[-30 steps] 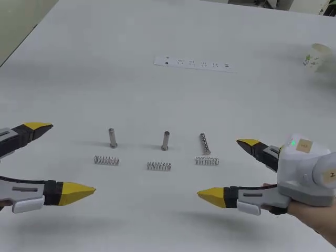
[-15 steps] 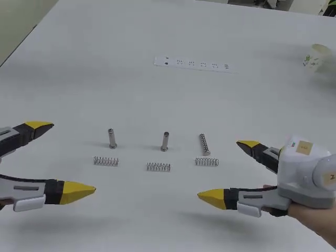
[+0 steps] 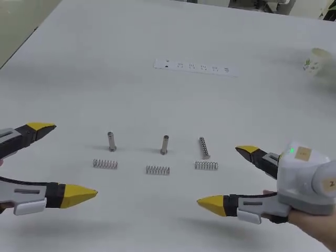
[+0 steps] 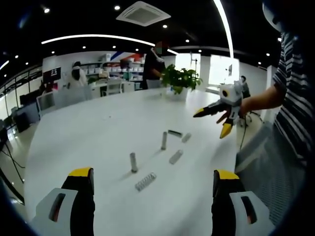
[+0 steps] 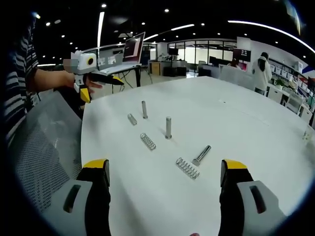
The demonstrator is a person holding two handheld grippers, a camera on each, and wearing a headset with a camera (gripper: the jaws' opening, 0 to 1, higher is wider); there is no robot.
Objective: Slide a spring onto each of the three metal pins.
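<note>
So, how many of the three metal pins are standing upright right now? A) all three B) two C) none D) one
B: in the head view the left pin and middle pin stand upright, while the right pin lies on its side.

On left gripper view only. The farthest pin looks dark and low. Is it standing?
Observer: No. The right gripper view shows the right pin lying on its side; the middle pin and left pin stand upright.
Operator: Anything else out there near the parts?
Observer: Head view: a white power strip lies flat on the table, beyond the pins and well apart from them.
Operator: And off to the right?
Observer: A paper cup stands at the far right, away from the pins.
</note>
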